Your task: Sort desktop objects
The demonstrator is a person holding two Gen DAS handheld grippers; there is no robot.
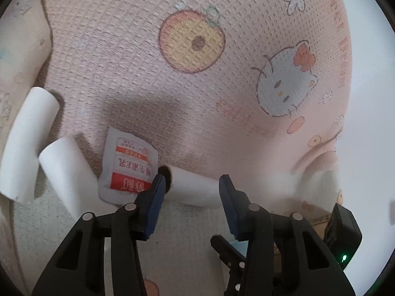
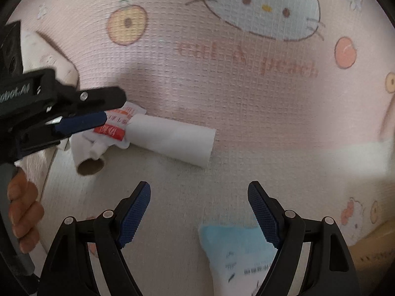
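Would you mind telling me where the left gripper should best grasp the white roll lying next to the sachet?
Probably mid-body: the white roll lies flat and crosswise before the left gripper, whose open jaws face it. I'd turn the fingers across its width, coming from above, clear of the hollow end touching the sachet.

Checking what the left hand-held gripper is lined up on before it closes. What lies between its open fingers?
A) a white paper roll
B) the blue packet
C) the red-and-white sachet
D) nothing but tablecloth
A: in the left wrist view the left hand-held gripper is open with the white paper roll lying crosswise between its fingertips; the red-and-white sachet lies beside them.
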